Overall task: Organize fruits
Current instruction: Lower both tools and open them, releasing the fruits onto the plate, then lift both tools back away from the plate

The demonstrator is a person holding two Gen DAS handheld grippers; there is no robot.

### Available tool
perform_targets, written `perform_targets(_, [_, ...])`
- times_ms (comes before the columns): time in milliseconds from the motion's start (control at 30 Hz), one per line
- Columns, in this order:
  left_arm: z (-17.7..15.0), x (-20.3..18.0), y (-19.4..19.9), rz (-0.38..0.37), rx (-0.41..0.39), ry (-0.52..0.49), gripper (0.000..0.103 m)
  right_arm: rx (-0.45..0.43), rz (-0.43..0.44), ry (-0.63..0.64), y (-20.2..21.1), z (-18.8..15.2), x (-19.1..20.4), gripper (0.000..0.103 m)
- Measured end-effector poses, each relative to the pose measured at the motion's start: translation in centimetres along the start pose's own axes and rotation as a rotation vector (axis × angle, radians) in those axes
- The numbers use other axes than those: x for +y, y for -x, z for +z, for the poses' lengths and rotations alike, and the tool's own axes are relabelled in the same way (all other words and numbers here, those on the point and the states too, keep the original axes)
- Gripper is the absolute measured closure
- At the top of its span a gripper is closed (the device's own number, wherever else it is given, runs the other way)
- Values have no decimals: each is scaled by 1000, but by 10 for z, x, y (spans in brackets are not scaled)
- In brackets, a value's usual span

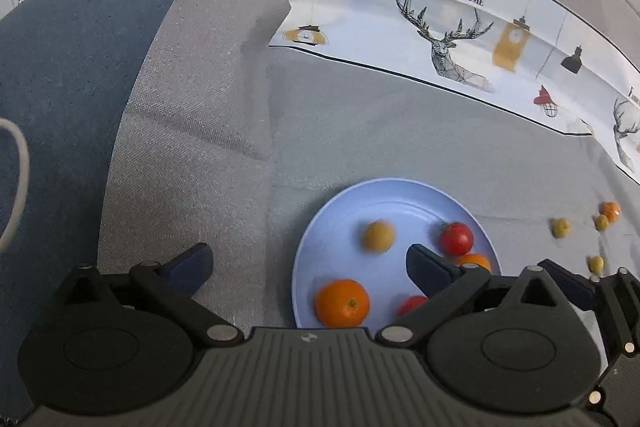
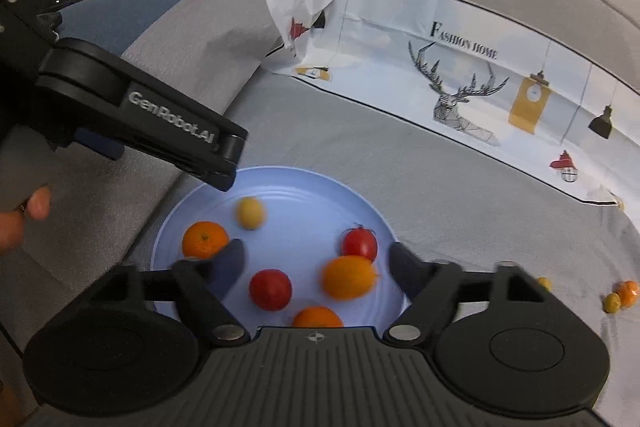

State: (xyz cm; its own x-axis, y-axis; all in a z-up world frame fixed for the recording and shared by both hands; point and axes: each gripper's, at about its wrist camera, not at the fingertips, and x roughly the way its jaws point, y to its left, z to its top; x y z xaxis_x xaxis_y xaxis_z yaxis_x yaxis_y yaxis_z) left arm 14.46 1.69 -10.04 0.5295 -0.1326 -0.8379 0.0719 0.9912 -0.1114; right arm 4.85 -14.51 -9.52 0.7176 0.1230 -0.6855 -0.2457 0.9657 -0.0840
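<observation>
My left gripper [image 1: 308, 259] has its fingers spread wide and holds nothing; its right finger [image 1: 424, 267] reaches over the light blue plate [image 1: 340, 203], while the left finger is over the grey sofa cushion [image 1: 200, 115]. My right gripper [image 2: 316, 263] also has its fingers wide apart and empty, both of them above the plate.

On the plate lie six fruits. A small yellow fruit [image 2: 250, 213] is near the far side, blurred. A round orange [image 2: 205, 239] lies at the left, just beside my right gripper's left finger [image 2: 230, 267]. Two red tomatoes are there: one with a green stalk [image 2: 360, 243] on the right part, the other [image 2: 270, 289] nearer to me. A blurred oval orange fruit [image 2: 349, 277] lies just beside the stalked tomato, and one more orange [image 2: 318, 319] is half hidden behind the body of my right gripper.

Off the plate, to the right on the cushion, some fruits are left: three small yellow fruits [image 1: 561, 227] and a small orange one [image 1: 611, 211], well apart from the plate.

Behind the plate a printed cloth [image 1: 440, 39] with deer and the words "FASHION HOME" lies along the sofa back. In the right wrist view the black body of my left gripper crosses over the plate's left rim.
</observation>
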Motion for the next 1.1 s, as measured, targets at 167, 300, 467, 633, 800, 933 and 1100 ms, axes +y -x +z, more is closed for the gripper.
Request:
perform_targets(167, [-11, -5, 13, -14, 12, -19, 0, 34, -1, -9, 15, -8, -2, 12])
perform_targets(300, [-24, -9, 29, -16, 5, -37, 0, 63, 9, -35, 27, -16, -1, 11])
perform_targets(467, [-34, -10, 43, -30, -1, -51, 0, 73, 11, -27, 39, -21, 5, 10])
perform_targets(633, [-36, -8, 51, -18, -9, -45, 0, 74, 6, -35, 47, -20, 4, 9])
perform_targets(800, [-36, -5, 54, -10, -1, -30, 0, 73, -2, -35, 53, -21, 4, 9])
perform_targets(933, [-38, -5, 59, -10, -5, -34, 0, 68, -6, -33, 57, -22, 4, 9])
perform_targets(1100, [-41, -8, 67, -10, -22, -46, 0, 55, -11, -30, 66, -22, 5, 9])
